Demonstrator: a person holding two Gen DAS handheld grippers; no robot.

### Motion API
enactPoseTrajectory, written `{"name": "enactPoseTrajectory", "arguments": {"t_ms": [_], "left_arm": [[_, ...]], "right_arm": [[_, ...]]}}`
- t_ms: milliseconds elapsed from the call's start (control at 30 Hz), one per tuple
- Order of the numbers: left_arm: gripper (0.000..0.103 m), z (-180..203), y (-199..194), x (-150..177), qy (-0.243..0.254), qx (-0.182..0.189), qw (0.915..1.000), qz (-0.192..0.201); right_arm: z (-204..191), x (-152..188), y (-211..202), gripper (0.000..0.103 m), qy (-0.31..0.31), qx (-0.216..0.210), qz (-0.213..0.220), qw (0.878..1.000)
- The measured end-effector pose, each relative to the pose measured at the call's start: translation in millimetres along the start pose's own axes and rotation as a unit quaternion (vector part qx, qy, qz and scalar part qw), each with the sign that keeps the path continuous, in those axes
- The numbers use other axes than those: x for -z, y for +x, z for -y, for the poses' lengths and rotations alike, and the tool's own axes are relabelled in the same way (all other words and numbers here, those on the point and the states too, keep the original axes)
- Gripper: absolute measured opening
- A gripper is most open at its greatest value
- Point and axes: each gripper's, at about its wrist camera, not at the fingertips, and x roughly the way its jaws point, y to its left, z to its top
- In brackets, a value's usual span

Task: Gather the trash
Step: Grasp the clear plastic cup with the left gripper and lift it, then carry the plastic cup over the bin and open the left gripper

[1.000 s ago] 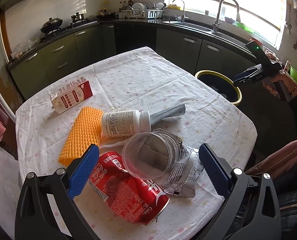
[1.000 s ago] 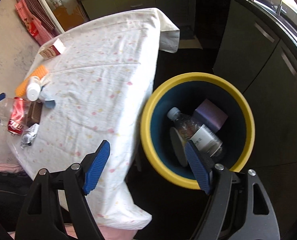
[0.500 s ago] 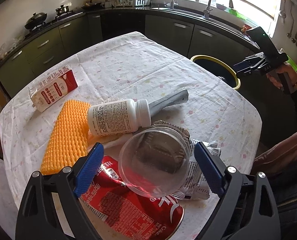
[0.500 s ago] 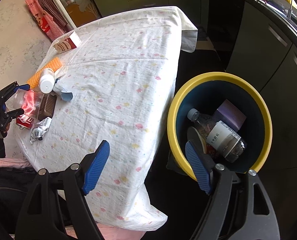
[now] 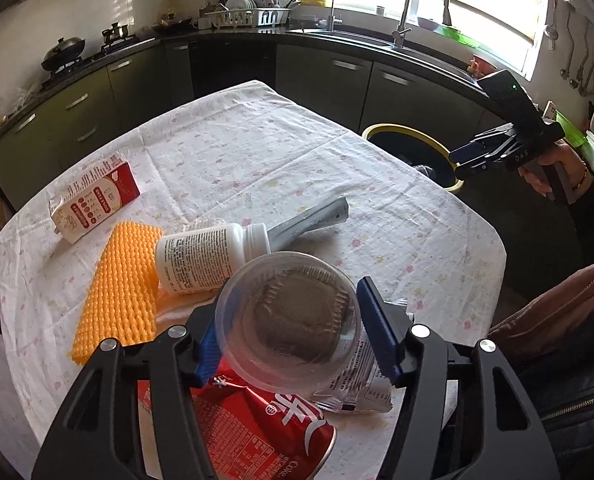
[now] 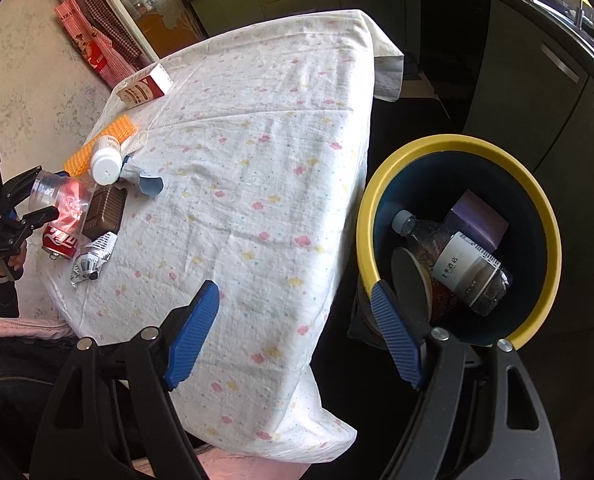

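While angled down, left gripper has just closed around clear cup.

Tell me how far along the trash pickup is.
Done: a plastic bottle and a purple box lie in the yellow-rimmed bin. In hand: the left tongs have just been closing around the clear cup. Left: red can, pill bottle, carton.

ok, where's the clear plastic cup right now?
In the left wrist view, the clear plastic cup sits low and central between the left gripper pads, over the red can and beside the white bottle.
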Motion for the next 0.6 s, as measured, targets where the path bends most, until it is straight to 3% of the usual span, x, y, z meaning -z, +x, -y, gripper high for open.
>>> {"name": "enactPoseTrajectory", "arguments": {"t_ms": [333,600], "left_arm": [[0.061,36.8,-15.9,-31.1,0.047,-0.001,0.9989,0.005],[0.061,87.3,19.3,-100.8,0.101,0.076,0.9919,-0.01]], "right_arm": [[8.6,18.5,-13.7,0.074,0.022,0.002,0.029,0.999],[41.2,58.2,-34.8,0.074,0.082,0.01,0.059,0.995]]}}
